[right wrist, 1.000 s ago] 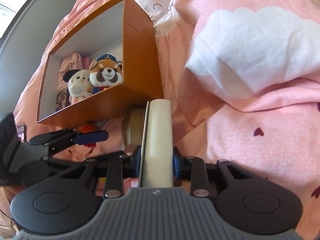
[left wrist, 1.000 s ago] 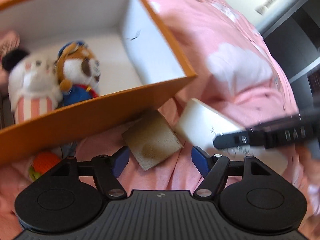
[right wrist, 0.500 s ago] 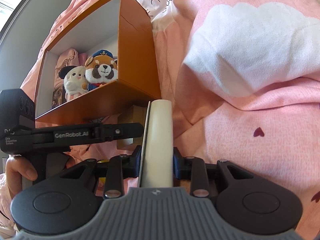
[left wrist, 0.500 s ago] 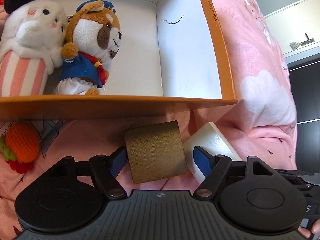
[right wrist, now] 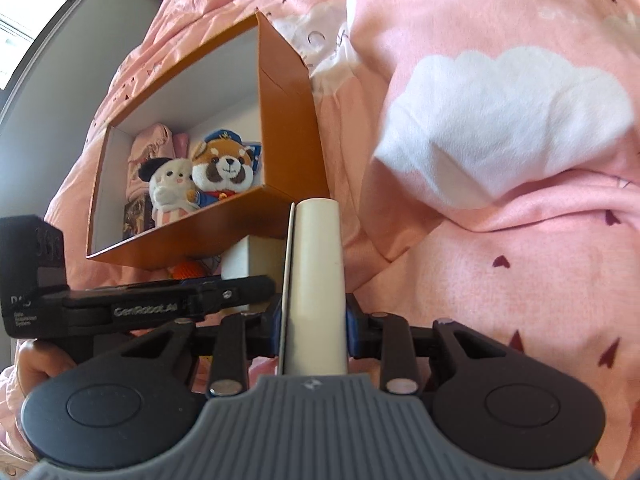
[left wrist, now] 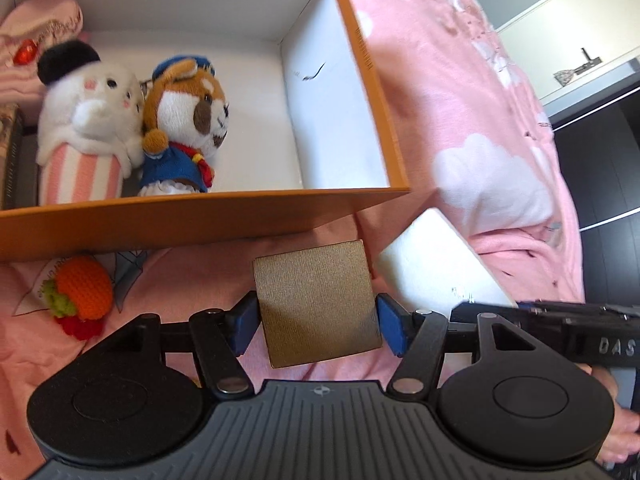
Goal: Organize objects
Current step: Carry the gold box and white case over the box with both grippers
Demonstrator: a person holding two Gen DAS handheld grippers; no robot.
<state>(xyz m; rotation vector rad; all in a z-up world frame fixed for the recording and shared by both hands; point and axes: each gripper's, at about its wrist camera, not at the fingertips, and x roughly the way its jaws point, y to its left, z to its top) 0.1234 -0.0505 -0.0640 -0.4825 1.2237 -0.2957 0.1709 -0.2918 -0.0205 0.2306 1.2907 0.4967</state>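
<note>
While the left gripper (left wrist: 316,320) closes around a gold-brown box (left wrist: 316,304), its blue pads (left wrist: 390,328) stand just beside the box's two sides; contact cannot be told. That box lies on the pink cloud-print bedding (left wrist: 460,92), just near of the orange box (left wrist: 192,220). The right gripper (right wrist: 314,324) is clenched on a white flat box (right wrist: 318,272), held on edge, just right of the gold-brown one.

Writing: "GenRobot.AI" on the left gripper's arm in the right wrist view; "DAS" on the right gripper's body in the left wrist view. Small print on the orange box's right rim is unreadable.

Count: two plush toys in the orange box, side by side — one white with a black ear and pink-striped body (left wrist: 86,128), one red panda in a blue cap (left wrist: 182,120). One crocheted orange fruit (left wrist: 82,292) lies outside, near left. One pink fabric item (left wrist: 38,32) sits in the far left corner.
</note>
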